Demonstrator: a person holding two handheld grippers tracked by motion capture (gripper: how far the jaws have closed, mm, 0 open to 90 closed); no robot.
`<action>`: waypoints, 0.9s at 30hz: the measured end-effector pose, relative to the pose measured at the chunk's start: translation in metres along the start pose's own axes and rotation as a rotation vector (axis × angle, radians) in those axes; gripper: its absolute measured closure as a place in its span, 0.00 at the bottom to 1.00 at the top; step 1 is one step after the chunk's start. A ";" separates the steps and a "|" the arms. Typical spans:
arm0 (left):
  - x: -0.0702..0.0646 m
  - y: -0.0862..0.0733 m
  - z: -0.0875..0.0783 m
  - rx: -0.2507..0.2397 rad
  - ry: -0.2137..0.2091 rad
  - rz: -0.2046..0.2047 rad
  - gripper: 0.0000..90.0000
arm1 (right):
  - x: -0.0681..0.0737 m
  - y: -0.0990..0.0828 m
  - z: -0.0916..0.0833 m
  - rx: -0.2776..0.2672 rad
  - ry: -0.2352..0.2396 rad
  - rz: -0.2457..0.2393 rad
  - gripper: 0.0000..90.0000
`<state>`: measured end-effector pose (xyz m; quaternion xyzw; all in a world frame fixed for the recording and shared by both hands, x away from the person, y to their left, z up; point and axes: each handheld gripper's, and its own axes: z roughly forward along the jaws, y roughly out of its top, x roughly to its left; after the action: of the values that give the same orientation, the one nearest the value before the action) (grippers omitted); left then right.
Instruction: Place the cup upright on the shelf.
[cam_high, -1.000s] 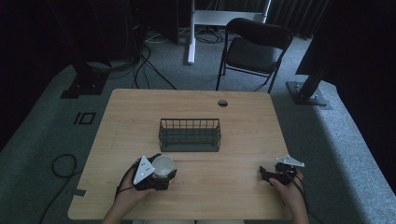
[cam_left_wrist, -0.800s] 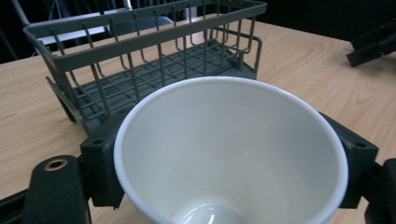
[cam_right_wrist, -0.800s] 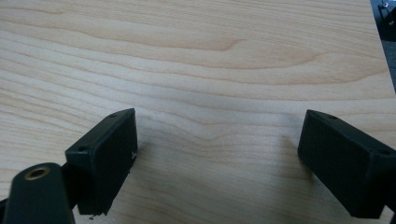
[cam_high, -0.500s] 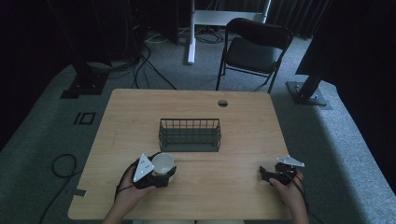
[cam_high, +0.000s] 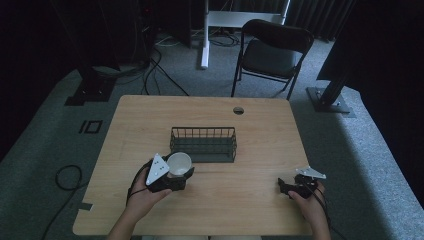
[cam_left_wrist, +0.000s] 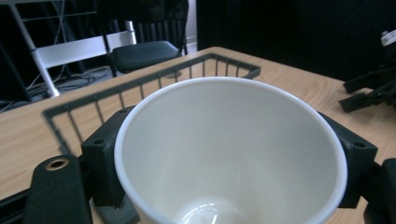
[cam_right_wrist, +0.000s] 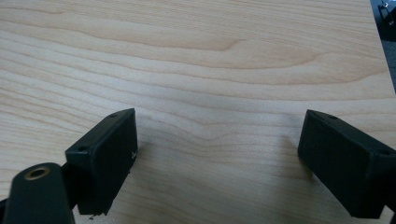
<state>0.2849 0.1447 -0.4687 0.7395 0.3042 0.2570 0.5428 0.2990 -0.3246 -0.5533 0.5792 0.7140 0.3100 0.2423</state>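
Underneath, pale wooden table (cam_high: 260, 130), grey carpet (cam_high: 350, 150).

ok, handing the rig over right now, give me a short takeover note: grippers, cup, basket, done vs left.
Left gripper: shut on the white cup, its jaws on either side of the cup wall; cup upright, mouth up, looks empty.
Right gripper: open, nothing between the jaws, low over bare table at the near right.
Wire basket: mid-table, just beyond the cup, looks empty.
Done: cup gripped.
Left, as it looks: carry the cup over the near rim of the basket, set it inside, release. Right gripper seems idle for now.
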 end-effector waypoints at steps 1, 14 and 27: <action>-0.001 0.003 0.001 0.000 -0.004 0.005 0.23 | 0.000 0.000 0.000 0.000 0.000 0.000 0.13; -0.001 0.035 0.021 -0.030 -0.003 0.016 0.23 | 0.000 0.000 0.000 -0.001 0.000 -0.001 0.13; -0.005 0.060 0.050 -0.043 -0.002 0.000 0.23 | 0.000 0.000 0.000 -0.001 0.000 -0.001 0.13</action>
<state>0.3274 0.0954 -0.4249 0.7279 0.2981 0.2627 0.5588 0.2991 -0.3247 -0.5534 0.5788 0.7140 0.3102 0.2428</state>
